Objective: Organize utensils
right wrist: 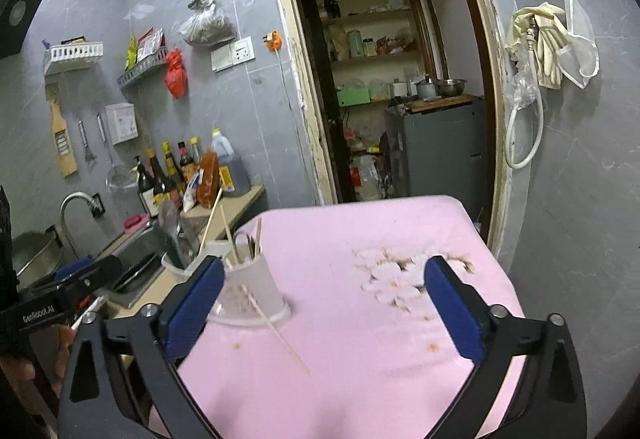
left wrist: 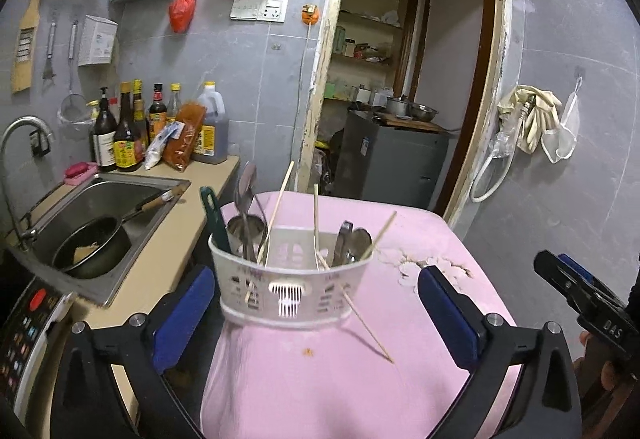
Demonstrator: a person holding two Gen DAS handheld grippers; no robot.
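A white slotted utensil basket [left wrist: 290,289] stands on the pink table [left wrist: 352,379], filled with metal spoons [left wrist: 246,207], a green-handled tool [left wrist: 214,213] and several chopsticks. One chopstick [left wrist: 366,323] pokes out through the basket's side and rests on the pink top. My left gripper [left wrist: 316,313] is open, its blue pads on either side of the basket, touching nothing. In the right wrist view the basket [right wrist: 254,295] sits just right of the left pad, and my right gripper [right wrist: 324,305] is open over bare pink cloth.
A sink [left wrist: 108,215] with a black pan lies left of the table, sauce bottles [left wrist: 132,127] behind it. A worn white patch [right wrist: 394,277] marks the pink top. A doorway [left wrist: 400,79] opens behind. The other gripper [left wrist: 584,303] shows at the far right.
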